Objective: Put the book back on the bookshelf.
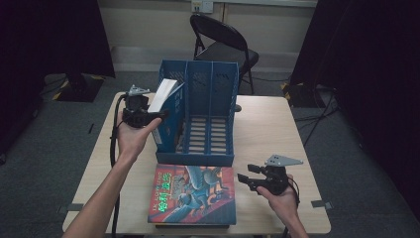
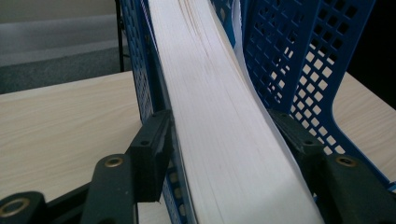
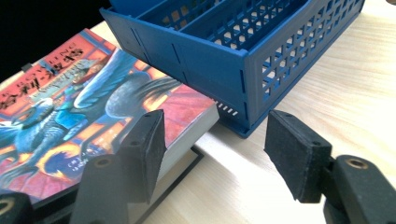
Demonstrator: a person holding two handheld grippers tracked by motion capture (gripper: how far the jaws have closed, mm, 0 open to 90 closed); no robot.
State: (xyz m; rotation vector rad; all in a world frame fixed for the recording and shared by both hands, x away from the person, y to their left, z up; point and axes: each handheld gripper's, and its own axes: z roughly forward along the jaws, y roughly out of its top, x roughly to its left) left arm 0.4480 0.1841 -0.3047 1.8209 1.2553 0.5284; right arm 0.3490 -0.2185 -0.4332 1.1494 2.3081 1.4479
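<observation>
A blue file rack (image 1: 223,84) with three compartments stands at the middle of the table. A thick book (image 1: 163,94) with its white page edge up leans tilted in the rack's left compartment. My left gripper (image 1: 153,115) is shut on this book (image 2: 219,116), one pad on each cover, beside the perforated rack wall (image 2: 303,56). A colourful illustrated book (image 1: 193,196) lies flat in front of the rack. My right gripper (image 1: 246,174) hovers open to the right of that book (image 3: 70,98), jaws (image 3: 215,140) pointing at its corner and the rack's front (image 3: 205,60), with nothing between them.
The light wooden table (image 1: 267,129) has bare room right of the rack. A thin dark item (image 3: 180,179) lies under the colourful book. A black folding chair (image 1: 223,44) stands behind the table. Dark curtains hang on both sides.
</observation>
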